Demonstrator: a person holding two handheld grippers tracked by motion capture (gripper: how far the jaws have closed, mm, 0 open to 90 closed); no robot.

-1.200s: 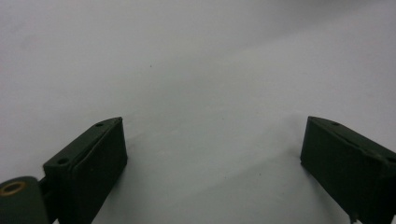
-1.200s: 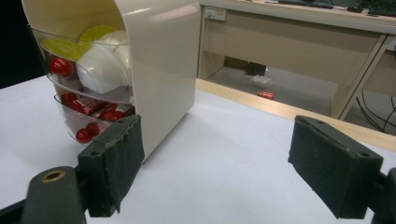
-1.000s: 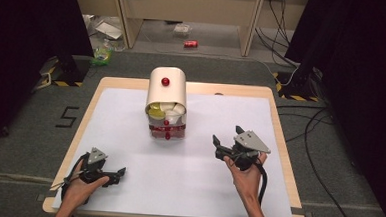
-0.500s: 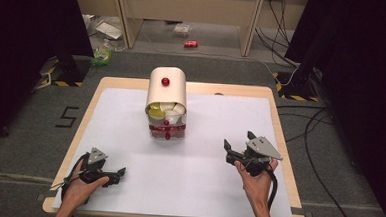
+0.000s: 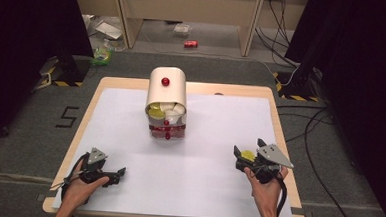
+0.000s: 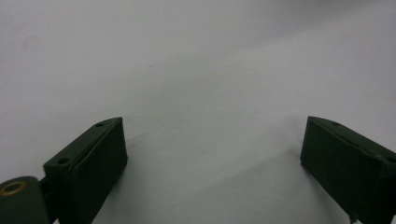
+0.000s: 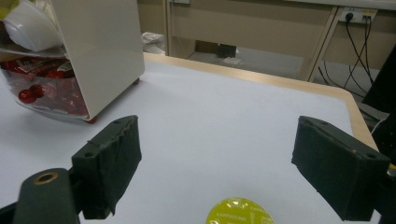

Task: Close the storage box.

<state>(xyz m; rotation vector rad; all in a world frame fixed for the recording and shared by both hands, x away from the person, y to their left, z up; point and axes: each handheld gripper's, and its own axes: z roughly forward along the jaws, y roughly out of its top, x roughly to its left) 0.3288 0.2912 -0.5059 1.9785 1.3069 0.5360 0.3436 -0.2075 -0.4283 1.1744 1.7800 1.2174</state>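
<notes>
Lying flat on the white bench [image 5: 202, 189], a yellow coffee pod [image 7: 240, 212] marked "CAPPUCCINO" sits at about four o'clock from the bench's middle, low between the two black jaws of the right tongs [image 5: 248, 152]. Those jaws have just been opening and now stand wide apart, with the pod on the sheet between them and no pad touching it. A person's right hand [image 5: 267, 185] grips the tool from the six o'clock edge, its grey three-cornered plate on top.

At twelve o'clock from the pod, well apart, stands a cream-coloured dispenser [image 5: 167, 89] with a red knob [image 5: 165, 81], its clear front showing more yellow and white pods above red packets [image 5: 167, 131].

Near the bench's eight o'clock corner, the left tongs [image 5: 119, 173] rest low over bare white sheet in the person's left hand [image 5: 79, 187], jaws spread with nothing between them.
</notes>
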